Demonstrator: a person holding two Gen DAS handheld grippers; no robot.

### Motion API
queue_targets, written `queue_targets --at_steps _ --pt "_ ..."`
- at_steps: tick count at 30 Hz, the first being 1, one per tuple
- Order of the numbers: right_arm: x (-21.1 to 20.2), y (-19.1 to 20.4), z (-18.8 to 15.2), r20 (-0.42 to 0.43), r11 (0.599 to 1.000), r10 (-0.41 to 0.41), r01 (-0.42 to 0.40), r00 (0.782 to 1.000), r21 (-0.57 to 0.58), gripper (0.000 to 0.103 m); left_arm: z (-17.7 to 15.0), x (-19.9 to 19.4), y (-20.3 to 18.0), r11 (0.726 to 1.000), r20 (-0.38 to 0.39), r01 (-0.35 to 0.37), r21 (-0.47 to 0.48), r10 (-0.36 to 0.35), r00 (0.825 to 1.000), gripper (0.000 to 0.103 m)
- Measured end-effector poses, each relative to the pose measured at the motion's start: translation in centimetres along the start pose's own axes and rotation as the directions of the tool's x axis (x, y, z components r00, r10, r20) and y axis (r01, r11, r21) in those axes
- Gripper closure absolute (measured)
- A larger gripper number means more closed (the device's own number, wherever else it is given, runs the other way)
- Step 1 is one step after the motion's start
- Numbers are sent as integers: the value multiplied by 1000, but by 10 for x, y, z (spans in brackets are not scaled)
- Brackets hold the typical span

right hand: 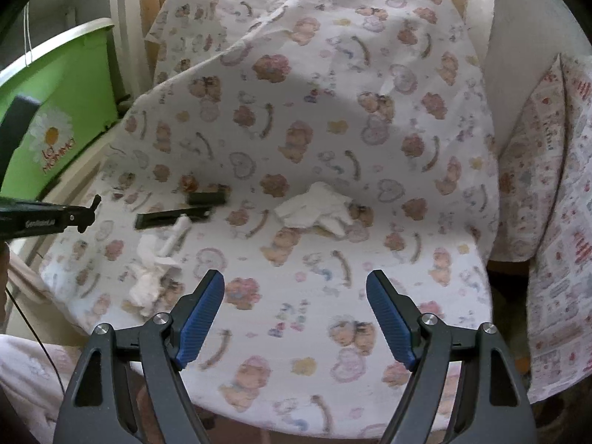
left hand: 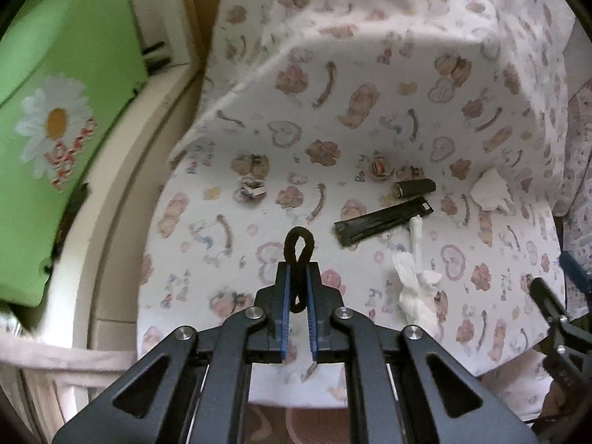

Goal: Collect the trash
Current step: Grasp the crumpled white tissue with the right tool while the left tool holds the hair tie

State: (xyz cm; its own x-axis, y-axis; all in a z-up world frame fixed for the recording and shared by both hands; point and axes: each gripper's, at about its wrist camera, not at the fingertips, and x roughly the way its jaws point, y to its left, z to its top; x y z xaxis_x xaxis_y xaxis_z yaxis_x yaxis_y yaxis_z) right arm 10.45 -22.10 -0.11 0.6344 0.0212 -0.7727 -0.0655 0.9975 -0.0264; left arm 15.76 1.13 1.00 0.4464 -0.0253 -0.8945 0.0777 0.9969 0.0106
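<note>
Left fingers (left hand: pixel 298 270) pinched on black loop (left hand: pixel 299 248), unseen from right wrist; right fingers (right hand: pixel 296 288) wide, empty.

Each hand-held gripper (right hand: pixel 295 283) has black linkage arms, silver screws and ribbed blue pads (right hand: pixel 200 323).

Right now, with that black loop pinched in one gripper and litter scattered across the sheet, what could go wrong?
1. The thin black fuzzy loop is pinched only across its narrow middle by the left gripper; it might slip out.
2. The crumpled white tissue lies on the soft printed sheet; the open right gripper could snag fabric too.
</note>
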Motion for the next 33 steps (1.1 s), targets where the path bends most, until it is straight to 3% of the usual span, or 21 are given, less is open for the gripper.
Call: queue_targets --at_steps 6,10,17,24,26,31,33 --pt "2 26 -4 -15 996 92 -92 996 -15 22 -9 -16 14 998 28 45 -51 -43 999 95" --pt "8 49 -5 -38 985 168 -169 985 -33 22 -10 -15 22 998 22 24 -64 -22 1000 95" --pt "28 83 -10 -107 968 233 -241 967 -67 28 -12 -12 36 996 15 20 -87 -19 1000 95" --pt "46 103 -11 -161 954 270 -287 949 -93 52 -12 -12 40 996 7 22 -91 -21 1000 95" --pt "50 108 -12 -165 955 256 -276 953 -108 55 -12 -12 40 996 5 19 -86 -19 1000 95" --pt "55 116 -17 -165 959 213 -238 963 -154 88 -14 -10 32 998 -3 18 -55 -19 1000 95" --pt "55 113 -17 -163 960 220 -243 962 -139 89 -14 -9 31 999 -5 16 -52 -17 1000 95"
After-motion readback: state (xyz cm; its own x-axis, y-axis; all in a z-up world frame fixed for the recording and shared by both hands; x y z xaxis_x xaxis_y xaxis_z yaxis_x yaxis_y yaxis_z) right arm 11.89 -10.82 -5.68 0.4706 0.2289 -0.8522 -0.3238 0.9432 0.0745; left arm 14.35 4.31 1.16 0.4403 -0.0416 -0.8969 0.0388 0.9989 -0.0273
